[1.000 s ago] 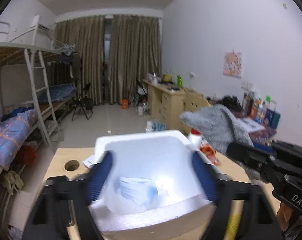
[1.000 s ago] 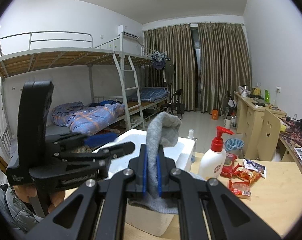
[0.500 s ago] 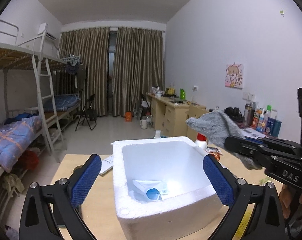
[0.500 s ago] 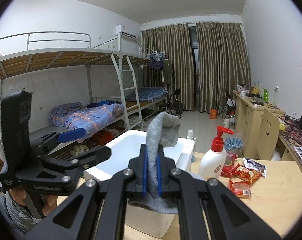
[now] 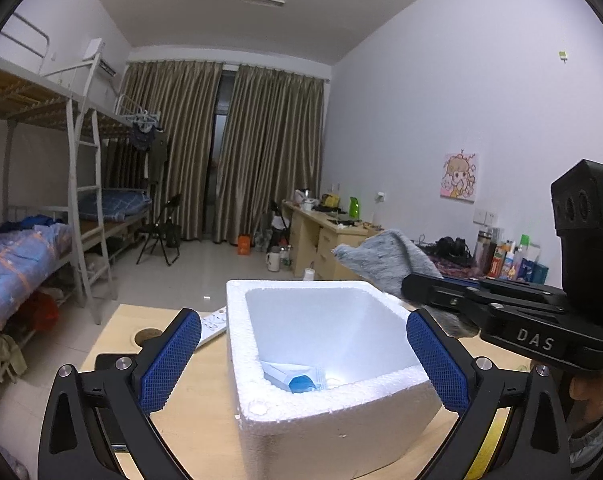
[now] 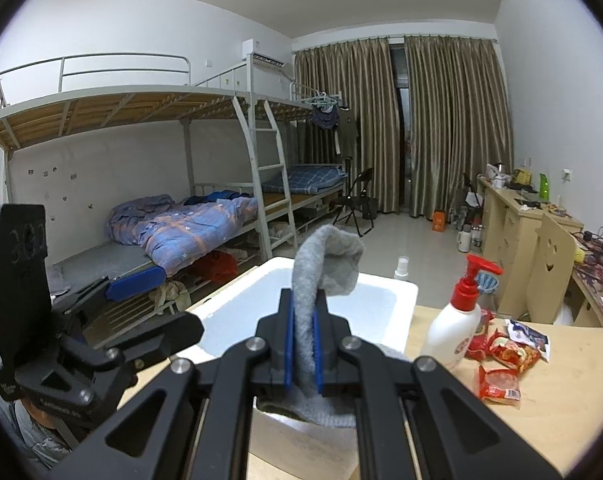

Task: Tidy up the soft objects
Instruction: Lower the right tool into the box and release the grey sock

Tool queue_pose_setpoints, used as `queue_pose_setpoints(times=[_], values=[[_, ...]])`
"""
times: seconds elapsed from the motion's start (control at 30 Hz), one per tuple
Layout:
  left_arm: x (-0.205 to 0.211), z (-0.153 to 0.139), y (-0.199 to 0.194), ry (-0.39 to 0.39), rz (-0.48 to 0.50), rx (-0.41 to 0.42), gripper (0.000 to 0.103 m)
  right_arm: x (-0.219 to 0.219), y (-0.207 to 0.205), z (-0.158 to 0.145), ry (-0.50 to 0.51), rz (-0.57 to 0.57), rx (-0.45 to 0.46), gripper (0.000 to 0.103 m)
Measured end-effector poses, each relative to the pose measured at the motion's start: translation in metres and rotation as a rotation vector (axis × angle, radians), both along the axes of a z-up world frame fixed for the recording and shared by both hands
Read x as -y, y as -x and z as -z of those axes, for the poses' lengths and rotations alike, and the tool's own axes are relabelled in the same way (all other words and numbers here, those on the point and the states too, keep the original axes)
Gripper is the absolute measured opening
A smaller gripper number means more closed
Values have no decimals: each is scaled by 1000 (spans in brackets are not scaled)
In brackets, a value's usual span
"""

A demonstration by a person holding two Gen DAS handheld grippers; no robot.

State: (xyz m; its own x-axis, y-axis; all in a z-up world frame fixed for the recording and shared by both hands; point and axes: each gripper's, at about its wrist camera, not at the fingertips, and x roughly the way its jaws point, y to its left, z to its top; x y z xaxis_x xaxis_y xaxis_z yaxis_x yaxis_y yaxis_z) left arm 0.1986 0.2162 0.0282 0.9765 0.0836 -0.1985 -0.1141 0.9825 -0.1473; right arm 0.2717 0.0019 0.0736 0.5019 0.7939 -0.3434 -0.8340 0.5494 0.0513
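The right claw (image 6: 301, 354) is clamped on a grey sock (image 6: 325, 264), held above the near right rim of the white foam box (image 5: 329, 404) on the bench (image 5: 197, 412). The left claw (image 5: 301, 360) gapes wide, empty, straddling the box. Released here, the limp sock may drape over the rim or slide outside.

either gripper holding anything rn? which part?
Right gripper is shut on the grey sock, pinched mid-length, one end flopping over above the pads. Left gripper is open and empty, straddling the white foam box.
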Motion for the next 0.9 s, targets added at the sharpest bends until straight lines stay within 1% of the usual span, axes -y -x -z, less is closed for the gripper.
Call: queue_pose_setpoints(times=[0.03,0.13,0.2,0.23,0.3,0.37,0.43,0.53,0.63,0.7,0.77,0.9], values=[[0,1,0,5,1,4,103,-1,0,0,3,-1,0,11],[-3,5,-2,10,-7,-17,103,-5,-3,0,12,-4,2,11],[-5,8,-4,28,-1,-26,103,-5,-4,1,11,-4,2,11],[-6,8,-5,31,1,-30,103,-5,-3,1,8,-4,1,13],[-6,10,-7,38,2,-37,103,-7,-4,1,7,-6,-4,20],[-4,11,-8,32,2,-43,103,-6,-5,1,0,-4,-6,41],[-3,11,-8,24,0,-40,103,-3,-5,1,-13,-1,-1,48],[0,12,-9,12,0,-45,103,0,-6,0,-26,0,-4,49],[2,13,-9,16,8,-46,103,2,-7,1,-31,12,0,49],[3,14,-9,6,2,-50,103,4,-10,2,-35,14,-10,51],[2,14,-10,10,6,-52,103,7,-11,2,-42,20,-12,55],[3,16,-12,18,5,-62,103,13,-8,1,-52,22,-5,55]])
